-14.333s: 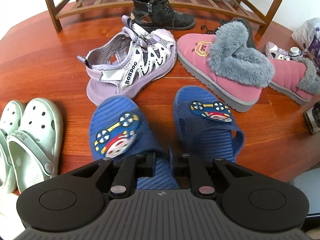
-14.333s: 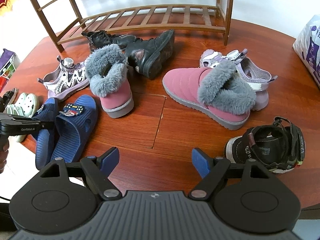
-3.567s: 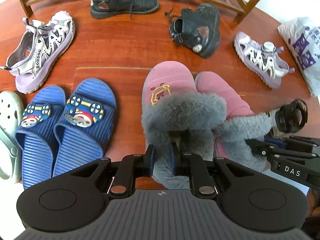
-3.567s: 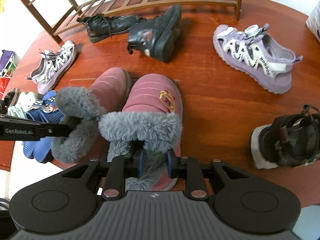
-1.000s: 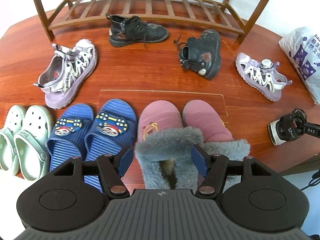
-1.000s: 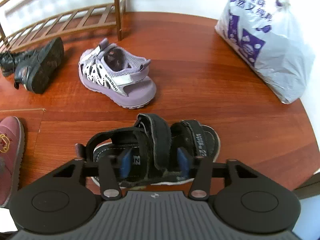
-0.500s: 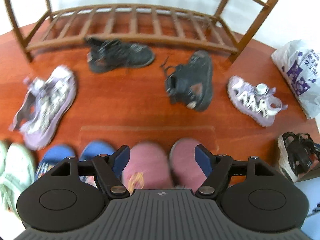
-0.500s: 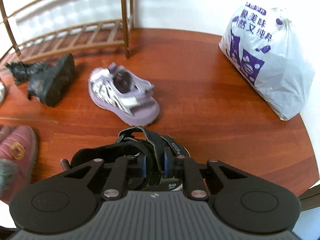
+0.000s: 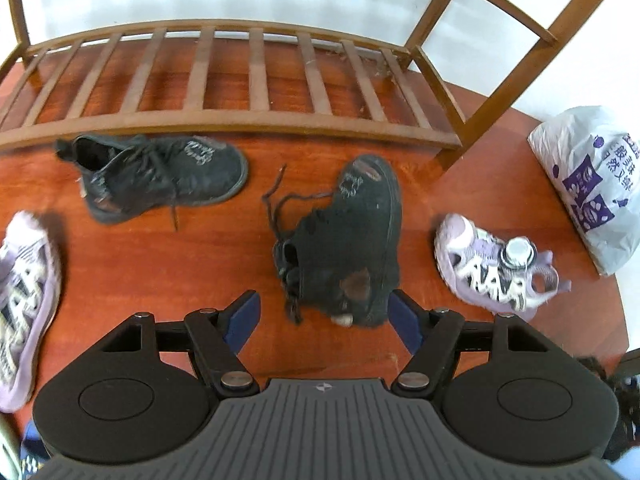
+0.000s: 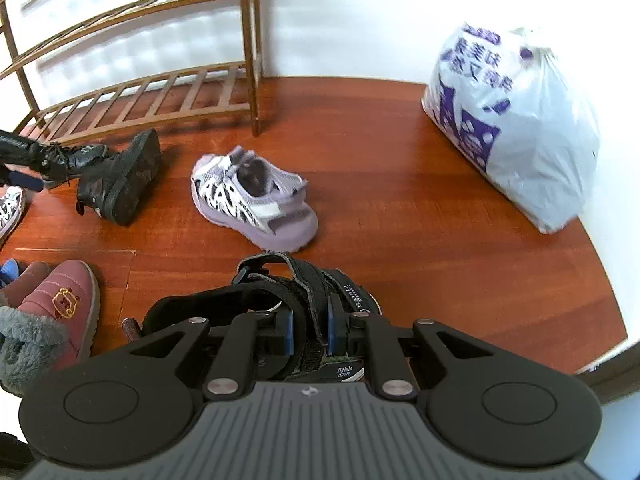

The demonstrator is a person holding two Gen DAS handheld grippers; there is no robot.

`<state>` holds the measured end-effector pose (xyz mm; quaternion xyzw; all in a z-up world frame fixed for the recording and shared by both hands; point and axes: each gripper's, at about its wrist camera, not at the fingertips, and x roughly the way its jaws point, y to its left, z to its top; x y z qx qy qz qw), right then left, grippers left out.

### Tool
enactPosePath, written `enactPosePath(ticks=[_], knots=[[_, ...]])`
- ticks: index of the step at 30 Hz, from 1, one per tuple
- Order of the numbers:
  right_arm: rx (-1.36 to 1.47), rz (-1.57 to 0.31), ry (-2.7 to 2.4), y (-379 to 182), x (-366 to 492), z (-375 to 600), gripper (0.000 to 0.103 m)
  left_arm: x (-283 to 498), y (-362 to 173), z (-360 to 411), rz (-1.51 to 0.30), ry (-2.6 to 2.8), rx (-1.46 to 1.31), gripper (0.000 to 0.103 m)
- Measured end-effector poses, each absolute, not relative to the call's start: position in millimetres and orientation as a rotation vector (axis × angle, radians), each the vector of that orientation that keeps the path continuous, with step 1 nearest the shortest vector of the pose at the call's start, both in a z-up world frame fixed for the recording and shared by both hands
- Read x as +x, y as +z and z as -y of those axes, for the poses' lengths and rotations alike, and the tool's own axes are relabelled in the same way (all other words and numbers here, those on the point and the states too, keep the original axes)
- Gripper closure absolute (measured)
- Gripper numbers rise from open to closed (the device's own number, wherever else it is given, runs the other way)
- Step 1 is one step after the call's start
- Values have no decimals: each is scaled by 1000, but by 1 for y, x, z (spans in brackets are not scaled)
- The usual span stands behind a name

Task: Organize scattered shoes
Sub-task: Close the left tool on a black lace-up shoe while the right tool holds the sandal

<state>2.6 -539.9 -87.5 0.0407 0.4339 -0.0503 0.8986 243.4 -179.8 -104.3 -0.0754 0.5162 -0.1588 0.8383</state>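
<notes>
My right gripper (image 10: 309, 330) is shut on the strap of a black sport sandal (image 10: 280, 292), lifted a little off the red-brown table. My left gripper (image 9: 324, 318) is open just short of a black boot (image 9: 352, 240) lying on its side, heel end toward me; the right finger is close to the heel. A second black boot (image 9: 160, 176) stands farther left by the rack. One purple sandal (image 9: 492, 268) lies right of the tipped boot and shows again in the right wrist view as a purple sandal (image 10: 252, 200); its mate (image 9: 24, 300) is at the far left.
A slatted wooden shoe rack (image 9: 224, 92) runs along the back wall. A white plastic bag (image 10: 516, 128) with purple print sits at the right. The pink fur-lined boots (image 10: 52, 312) stand at the near left, and the table's edge (image 10: 608, 344) curves close on the right.
My left gripper left the pink boots and moved forward to the tipped black boot. My right gripper shut on the black sandal's strap and raised it off the table.
</notes>
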Motion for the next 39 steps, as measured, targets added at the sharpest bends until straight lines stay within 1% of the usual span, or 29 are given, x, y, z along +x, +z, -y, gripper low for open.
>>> enactPosePath(ticks=[3, 7, 9, 11, 14, 16, 18, 20, 25, 28, 30, 31, 39], knots=[[105, -903, -122, -89, -5, 542, 86, 258, -113, 181, -1103, -344, -165, 33], [123, -908, -142, -91, -14, 545, 86, 272, -125, 181, -1139, -340, -172, 42], [128, -911, -150, -92, -18, 547, 86, 279, -133, 181, -1162, -342, -200, 48], [134, -914, -160, -93, -21, 548, 86, 282, -138, 181, -1177, -338, -220, 52], [140, -916, -170, -94, -25, 550, 86, 284, -140, 187, -1188, -365, -245, 61], [145, -914, -177, -94, -28, 550, 86, 282, -135, 196, -1175, -387, -212, 66], [147, -913, -180, -93, -30, 551, 86, 278, -128, 205, -1159, -417, -191, 77], [149, -911, -184, -93, -31, 551, 86, 275, -122, 213, -1146, -444, -175, 82], [155, -909, -192, -94, -30, 552, 86, 274, -120, 235, -1143, -470, -115, 84], [158, -906, -191, -93, -30, 552, 86, 275, -124, 246, -1160, -495, -108, 77], [160, -906, -192, -94, -30, 552, 86, 279, -130, 256, -1182, -503, -104, 70], [161, -907, -192, -94, -30, 552, 86, 280, -133, 262, -1189, -506, -87, 69], [171, -915, -203, -96, -33, 554, 85, 280, -144, 293, -1178, -488, 10, 70]])
